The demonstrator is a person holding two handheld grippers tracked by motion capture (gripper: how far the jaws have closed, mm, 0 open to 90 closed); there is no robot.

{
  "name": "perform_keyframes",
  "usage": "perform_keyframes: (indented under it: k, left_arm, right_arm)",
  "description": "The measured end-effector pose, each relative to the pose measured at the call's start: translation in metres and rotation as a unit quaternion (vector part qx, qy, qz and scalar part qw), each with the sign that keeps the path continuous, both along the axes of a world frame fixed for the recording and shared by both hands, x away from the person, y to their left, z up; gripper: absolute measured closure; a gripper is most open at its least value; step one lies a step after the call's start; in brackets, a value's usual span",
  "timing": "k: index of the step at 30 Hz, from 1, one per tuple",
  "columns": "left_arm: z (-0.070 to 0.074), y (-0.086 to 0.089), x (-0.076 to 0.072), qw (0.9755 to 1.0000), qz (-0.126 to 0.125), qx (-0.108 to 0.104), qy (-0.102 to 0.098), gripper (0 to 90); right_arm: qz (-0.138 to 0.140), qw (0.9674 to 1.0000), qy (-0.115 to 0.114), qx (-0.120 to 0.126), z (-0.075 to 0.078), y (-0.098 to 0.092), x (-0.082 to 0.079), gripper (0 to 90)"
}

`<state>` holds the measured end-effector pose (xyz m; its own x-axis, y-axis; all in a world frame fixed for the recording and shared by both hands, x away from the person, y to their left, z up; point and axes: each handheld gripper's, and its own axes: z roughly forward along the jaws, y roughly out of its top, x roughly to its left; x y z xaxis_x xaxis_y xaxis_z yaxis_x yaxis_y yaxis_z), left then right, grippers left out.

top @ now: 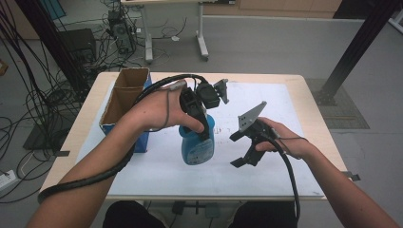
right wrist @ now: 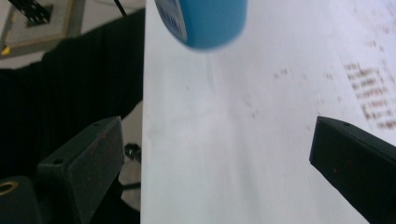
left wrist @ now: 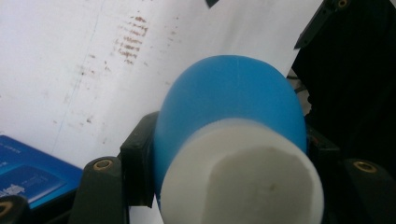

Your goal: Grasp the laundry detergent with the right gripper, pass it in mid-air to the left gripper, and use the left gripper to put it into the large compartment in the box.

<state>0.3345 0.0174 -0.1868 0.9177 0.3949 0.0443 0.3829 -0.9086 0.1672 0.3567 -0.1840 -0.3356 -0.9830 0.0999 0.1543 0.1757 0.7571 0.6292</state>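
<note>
From the left gripper view I lose most of the blue bottle (left wrist: pixel 233 121): its white cap (left wrist: pixel 243 177) is so close that it blurs out, and the body below it is hidden behind its own shoulder. My left hand (top: pixel 157 110) also covers the bottle's neck in the high view, so I cannot see the jaws' pads there; the left gripper view shows them pressed against both sides of the bottle just under the cap, so the left gripper (top: pixel 199 124) is clamped on it. In the right gripper view the bottle is cut off by the top edge, with only its rounded blue base (right wrist: pixel 210 23) and a strip of label showing, blurred. The bottle is blue plastic with a lighter printed label (top: pixel 196 151) on its front, upright on the white mat (top: pixel 266 171), just right of the blue cardboard box (top: pixel 124 102). The right gripper (top: pixel 241 149) sits right of the bottle and apart from it, jaws spread wide with nothing between them. Brownish smudges (left wrist: pixel 130 39) mark the mat beyond the bottle.
</note>
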Motion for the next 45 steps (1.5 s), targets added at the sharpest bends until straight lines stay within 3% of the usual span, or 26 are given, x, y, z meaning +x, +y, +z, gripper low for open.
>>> perform_keyframes:
  k: [7,15,22,25,30,34,40,45]
  left_arm:
    - [0.007,0.008,0.004,0.9997,0.023,0.003,-0.004,37.6]
    - [0.017,0.014,0.007,0.9989,0.045,0.010,-0.012,37.7]
    - [0.030,0.020,0.010,0.9974,0.070,0.009,-0.013,37.7]
    - [0.037,0.023,0.012,0.9964,0.083,0.006,-0.016,37.7]
    - [0.051,0.028,0.016,0.9949,0.100,0.003,-0.014,37.7]
    - [0.065,0.034,0.021,0.9924,0.123,0.000,-0.014,37.7]
    - [0.088,0.047,0.030,0.9859,0.165,0.001,-0.024,37.7]
    - [0.108,0.067,0.041,0.9774,0.209,-0.009,-0.032,37.6]
  right_arm:
    - [-0.020,0.9983,0.001,-0.054,-0.001,-0.015,0.005,3.2]
    - [-0.045,0.9921,0.018,-0.116,-0.004,-0.032,0.012,3.3]
    - [-0.081,0.9809,0.049,-0.170,-0.012,-0.048,0.018,3.2]
    - [-0.092,0.9758,0.051,-0.192,-0.016,-0.052,0.020,3.5]
    - [-0.107,0.9702,0.061,-0.209,-0.024,-0.057,0.021,3.6]
    - [-0.115,0.9673,0.063,-0.217,-0.027,-0.062,0.022,3.8]
    - [-0.127,0.9642,0.065,-0.224,-0.025,-0.068,0.024,3.7]
    - [-0.130,0.9627,0.065,-0.228,-0.023,-0.070,0.024,3.8]
